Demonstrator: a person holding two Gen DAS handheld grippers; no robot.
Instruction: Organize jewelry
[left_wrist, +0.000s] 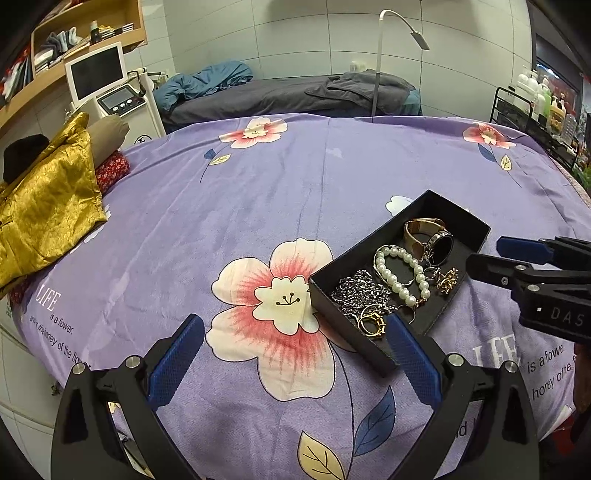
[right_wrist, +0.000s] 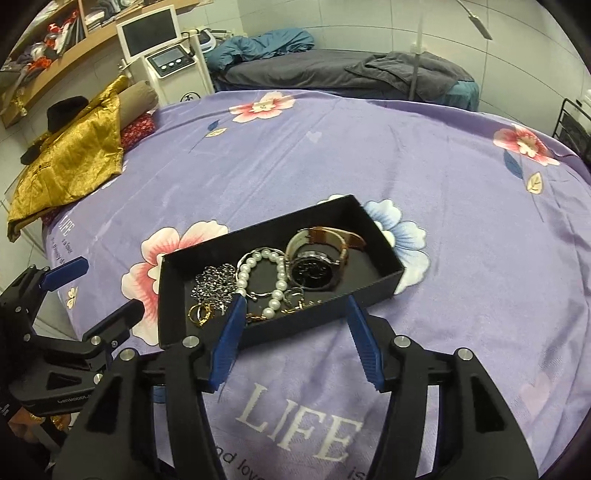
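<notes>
A shallow black box (left_wrist: 369, 354) (right_wrist: 295, 328) lies on the purple flowered blanket (left_wrist: 258, 192). It holds a pearl bracelet (left_wrist: 404, 293) (right_wrist: 243, 275), a dark-faced watch (left_wrist: 441, 245) (right_wrist: 314, 271), a silver chain (left_wrist: 356, 291) (right_wrist: 216, 282), gold rings (left_wrist: 371, 321) (right_wrist: 201, 314) and a small gold brooch (left_wrist: 447, 280). My right gripper (right_wrist: 295, 301) (left_wrist: 487, 254) is open at the box's near wall, with nothing between its pads. My left gripper (left_wrist: 293, 321) (right_wrist: 110, 286) stands open and empty just left of the box, its right finger at the corner with the rings.
A gold satin garment (left_wrist: 48, 210) (right_wrist: 74, 162) and a black hat (right_wrist: 68, 109) lie at the blanket's far left edge. Behind the bed stand a screen-topped machine (left_wrist: 110, 85), a grey treatment couch (left_wrist: 295, 92) and a black cart of bottles (left_wrist: 535, 110).
</notes>
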